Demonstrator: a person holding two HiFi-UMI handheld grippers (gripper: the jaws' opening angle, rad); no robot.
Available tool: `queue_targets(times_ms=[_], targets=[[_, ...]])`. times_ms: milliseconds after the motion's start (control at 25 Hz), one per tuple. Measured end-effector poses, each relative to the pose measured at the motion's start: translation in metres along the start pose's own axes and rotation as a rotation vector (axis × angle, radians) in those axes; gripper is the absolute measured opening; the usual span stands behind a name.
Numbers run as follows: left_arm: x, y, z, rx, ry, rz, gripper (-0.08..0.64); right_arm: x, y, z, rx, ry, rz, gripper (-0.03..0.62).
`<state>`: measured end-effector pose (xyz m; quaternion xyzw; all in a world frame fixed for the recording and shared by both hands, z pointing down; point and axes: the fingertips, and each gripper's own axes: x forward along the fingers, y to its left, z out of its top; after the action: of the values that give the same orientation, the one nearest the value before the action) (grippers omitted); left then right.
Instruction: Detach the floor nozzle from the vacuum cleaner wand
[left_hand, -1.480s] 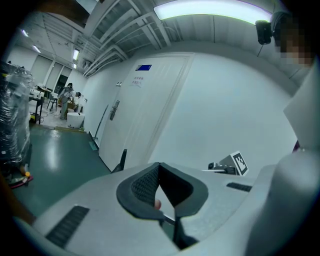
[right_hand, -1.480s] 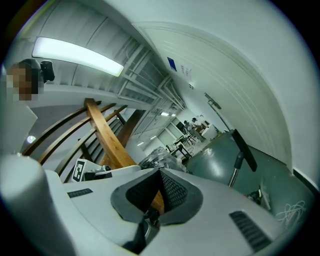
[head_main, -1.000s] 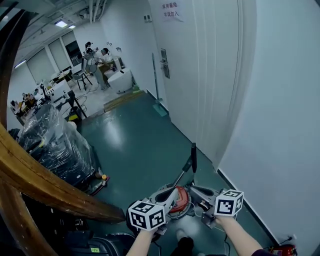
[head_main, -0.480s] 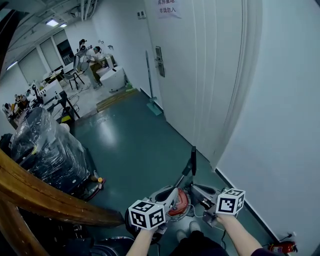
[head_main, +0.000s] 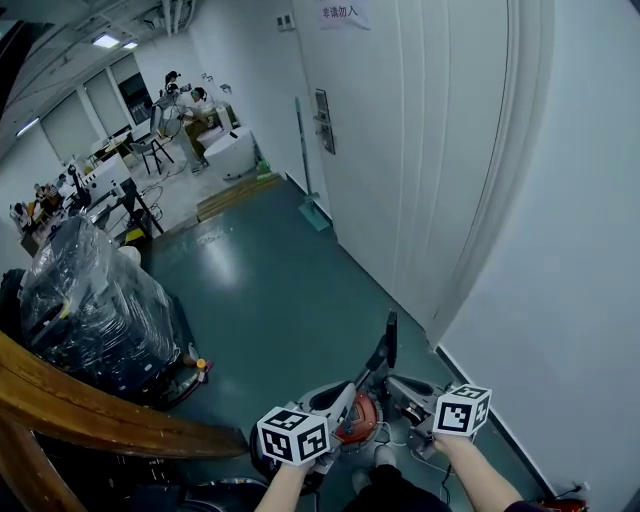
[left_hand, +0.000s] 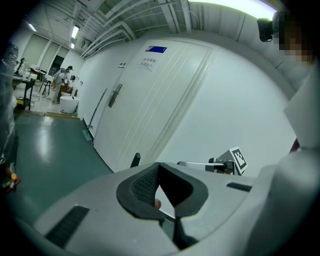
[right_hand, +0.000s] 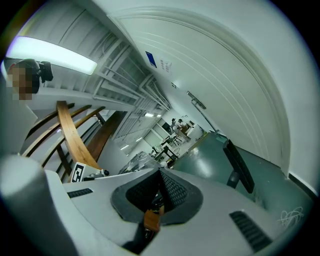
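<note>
A vacuum cleaner with a red and grey body (head_main: 357, 412) lies on the green floor just in front of me. Its black handle (head_main: 389, 338) sticks up toward the door and also shows as the black handle (left_hand: 135, 159) and the black handle (right_hand: 239, 166) in the two gripper views. I cannot make out the floor nozzle or the wand. My left gripper (head_main: 338, 392) hangs over the body's left side, shut and empty. My right gripper (head_main: 398, 386) hovers over its right side, also shut and empty. Their jaws meet at the left gripper (left_hand: 159, 166) and the right gripper (right_hand: 161, 173).
A white double door (head_main: 400, 150) and white wall (head_main: 570, 300) stand close on the right. A long-handled floor tool (head_main: 308, 180) leans by the door. A plastic-wrapped pallet (head_main: 95, 310) and a wooden handrail (head_main: 90, 405) are on the left. People work at desks (head_main: 185, 110) far back.
The view has shifted a little toward the door and the vacuum cleaner. Both grippers sit slightly lower in the picture and have stayed shut.
</note>
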<state>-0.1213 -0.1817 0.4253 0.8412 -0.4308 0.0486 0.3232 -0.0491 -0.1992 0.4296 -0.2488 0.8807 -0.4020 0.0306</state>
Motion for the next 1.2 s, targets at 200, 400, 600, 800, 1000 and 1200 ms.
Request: queue_targets(times_ms=[200,400,600,800,1000,1200], targets=[[0.023,0.011,0.004,-0.002,0.018,0.017,0.003,0.010,-0.026,0.010,0.033,0.007,0.009,0.015],[0.035,0.026,0.003,-0.008,0.032,0.014,0.003,0.024,-0.040,0.012,0.047,0.001,-0.002,0.015],[0.049,0.051,-0.013,-0.003,0.064,0.006,0.003,0.030,-0.070,0.001,0.066,-0.029,-0.062,0.015],[0.061,0.082,-0.037,-0.009,0.109,-0.024,0.003,0.031,-0.103,-0.013,0.098,-0.063,-0.114,0.017],[0.084,0.105,-0.063,0.018,0.154,-0.052,0.003,0.036,-0.144,-0.032,0.089,-0.063,-0.164,0.017],[0.107,0.134,-0.095,0.034,0.184,-0.082,0.003,0.048,-0.177,-0.060,0.096,-0.063,-0.167,0.017]])
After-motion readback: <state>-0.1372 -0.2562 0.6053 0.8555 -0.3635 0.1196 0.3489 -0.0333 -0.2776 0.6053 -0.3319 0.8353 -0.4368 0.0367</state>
